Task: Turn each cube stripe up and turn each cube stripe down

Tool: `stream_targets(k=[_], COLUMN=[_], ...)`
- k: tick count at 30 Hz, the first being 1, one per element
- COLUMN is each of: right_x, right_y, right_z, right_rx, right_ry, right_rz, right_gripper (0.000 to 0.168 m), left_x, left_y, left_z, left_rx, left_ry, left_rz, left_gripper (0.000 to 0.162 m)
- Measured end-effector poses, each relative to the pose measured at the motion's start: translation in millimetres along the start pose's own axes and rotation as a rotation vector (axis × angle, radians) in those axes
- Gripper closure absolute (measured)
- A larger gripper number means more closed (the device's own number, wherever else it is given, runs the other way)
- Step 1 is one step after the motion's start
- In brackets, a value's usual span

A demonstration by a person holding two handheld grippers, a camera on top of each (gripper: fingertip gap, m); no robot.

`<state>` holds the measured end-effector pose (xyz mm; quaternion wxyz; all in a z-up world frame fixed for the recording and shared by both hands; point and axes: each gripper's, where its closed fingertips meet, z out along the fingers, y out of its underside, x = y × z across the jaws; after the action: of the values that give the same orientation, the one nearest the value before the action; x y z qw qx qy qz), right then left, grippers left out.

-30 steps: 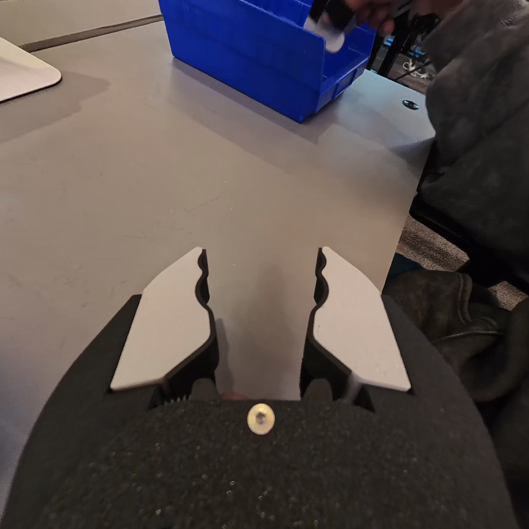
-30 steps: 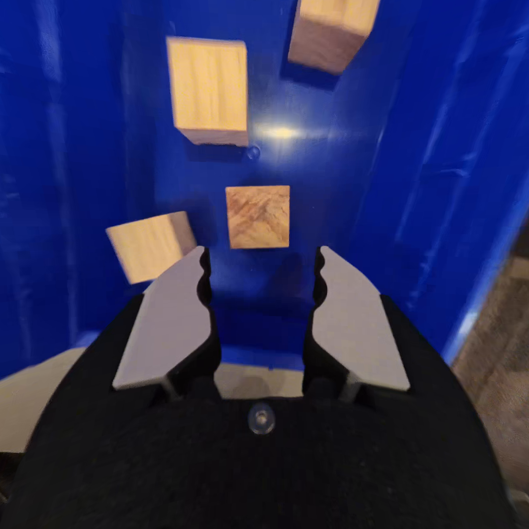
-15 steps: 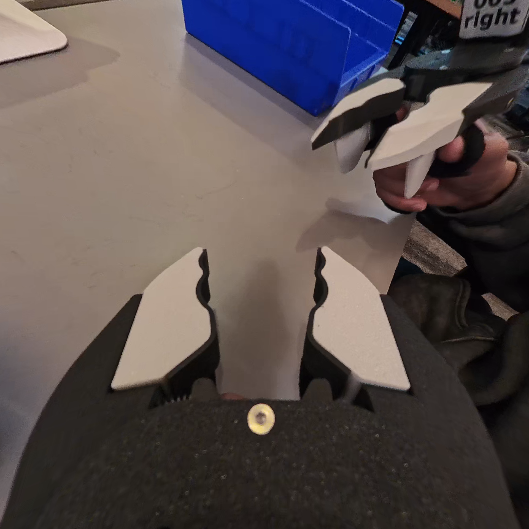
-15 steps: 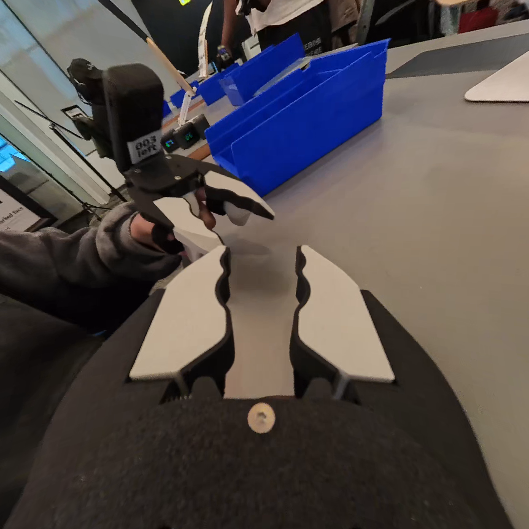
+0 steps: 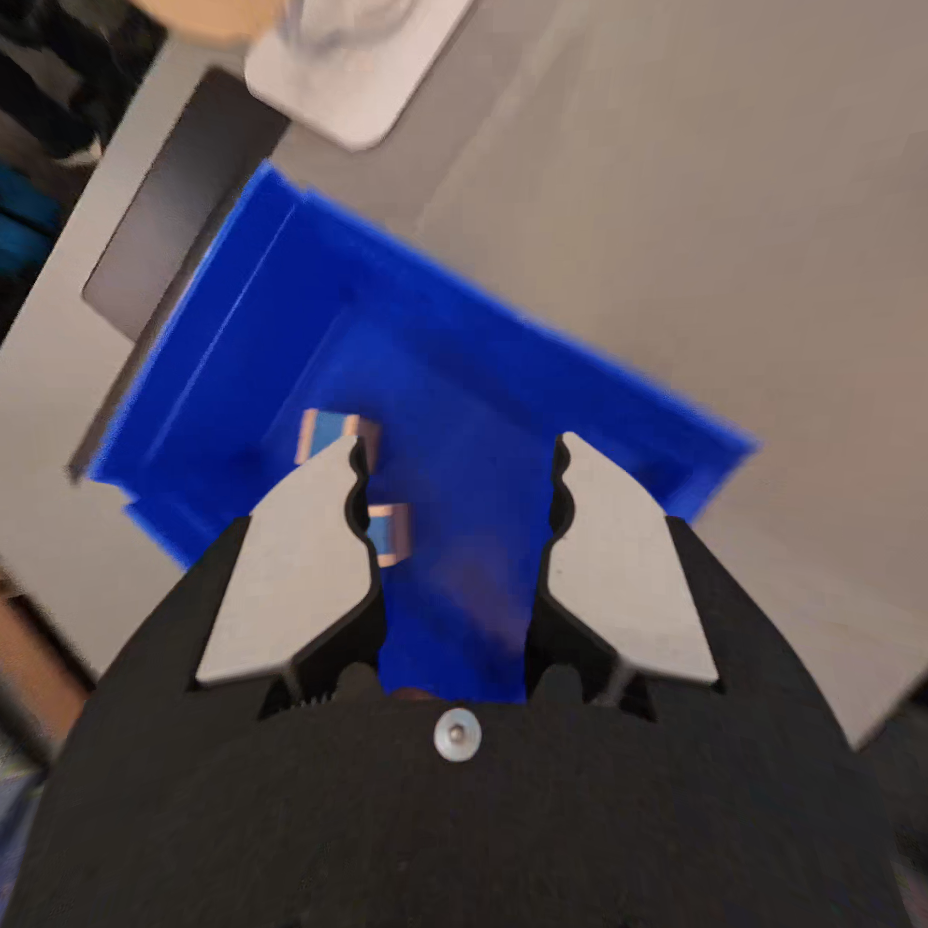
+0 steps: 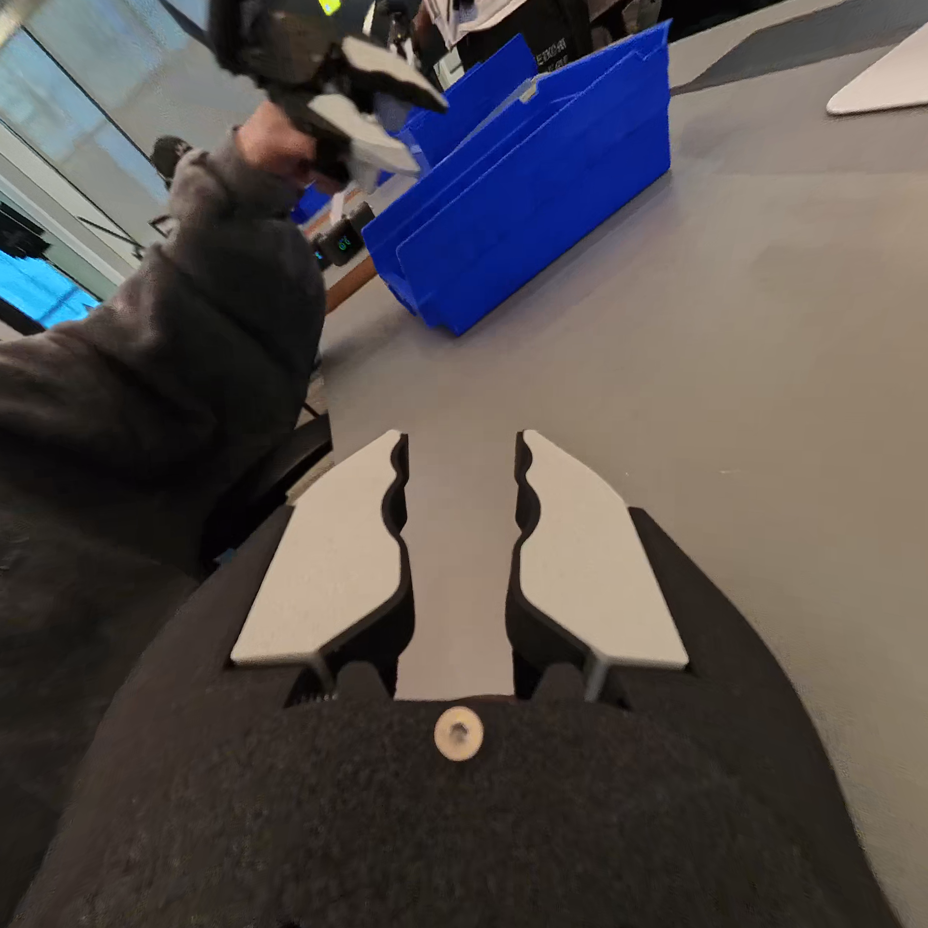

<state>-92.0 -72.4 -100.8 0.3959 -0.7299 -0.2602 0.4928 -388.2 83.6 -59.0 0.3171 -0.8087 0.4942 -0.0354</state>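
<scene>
The left gripper (image 5: 458, 442) is positioned above the blue bin (image 5: 502, 361) and looks down into it. Its jaws are spread wide and hold nothing. The picture is motion-blurred. Two wooden cubes are visible on the bin floor. The far cube (image 5: 335, 436) lies just beyond the left fingertip and shows a blue stripe on its upper face. The near cube (image 5: 390, 533) lies beside the inner edge of the left finger, partly hidden by it, and also shows a blue stripe facing up. The two cubes are near each other but apart. The bin rests on the grey table (image 5: 703, 201). A pale flat base (image 5: 351, 65) sits on the table beyond the bin.

The right gripper (image 6: 462, 437) is low over a bare part of the grey table, at the near side, well apart from the bin. Its jaws are parted and hold nothing. In the right wrist view, the left gripper appears at the far left, raised over the bin, held by a hand with a dark sleeve (image 6: 201, 311).
</scene>
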Motion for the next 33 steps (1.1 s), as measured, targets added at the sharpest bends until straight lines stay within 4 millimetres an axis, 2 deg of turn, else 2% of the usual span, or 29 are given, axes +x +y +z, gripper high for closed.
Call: stream_targets(k=[2,4,7,10,12,13,16,17,21,23,26,29,30,33], right_x=[2.3,3.8,8.1,12.9,14.3,14.7,16.4,16.3,14.0,12.2,10.5,9.8,11.0,19.5], right_y=[2.1,2.5,1.5,1.8,2.6,3.5,6.3,6.2,4.3,1.7,-3.1,-8.4,-10.0,-11.3], right_z=[-0.7,-2.8,-6.4,-7.8,-7.1,-6.4,-4.5,-4.3,-6.0,-8.1,-11.6,-14.7,-15.3,-14.3], right_rx=[-0.007,-0.009,0.0,0.003,0.002,-0.002,-0.022,-0.024,-0.017,-0.007,0.01,0.037,0.047,0.063], right_ry=[-0.016,-0.022,-0.014,-0.015,-0.028,-0.033,-0.034,-0.034,-0.04,-0.043,-0.039,-0.029,-0.022,0.01], right_rz=[0.034,0.048,0.062,0.08,0.098,0.103,0.097,0.094,0.094,0.089,0.08,0.072,0.068,0.062], right_gripper=[0.128,0.128,0.128,0.128,0.128,0.128,0.128,0.129,0.13,0.13,0.131,0.131,0.131,0.13], left_x=[-44.0,-66.8,-64.8,-75.4,-74.4,-74.3,-76.8,-76.0,-76.3,-75.9,-70.7,-50.2,-40.0,10.1], left_y=[16.7,27.2,34.9,55.3,62.2,65.1,70.4,70.4,74.4,63.5,29.3,-15.1,-31.4,-70.3], left_z=[26.5,51.9,83.0,103.8,113.3,117.6,130.0,130.1,116.1,98.3,59.1,20.8,12.0,-1.8], left_rx=[-0.159,-0.261,-0.36,-0.514,-0.556,-0.569,-0.567,-0.565,-0.587,-0.535,-0.368,-0.123,-0.028,0.195], left_ry=[-0.056,-0.005,0.203,0.196,0.222,0.229,0.217,0.225,0.211,0.193,0.156,0.152,0.157,0.257], left_rz=[0.098,0.124,0.059,0.127,0.128,0.126,0.149,0.141,0.134,0.113,0.083,0.001,-0.047,-0.157], left_gripper=[0.097,0.098,0.095,0.093,0.093,0.096,0.117,0.117,0.117,0.117,0.117,0.117,0.117,0.118])
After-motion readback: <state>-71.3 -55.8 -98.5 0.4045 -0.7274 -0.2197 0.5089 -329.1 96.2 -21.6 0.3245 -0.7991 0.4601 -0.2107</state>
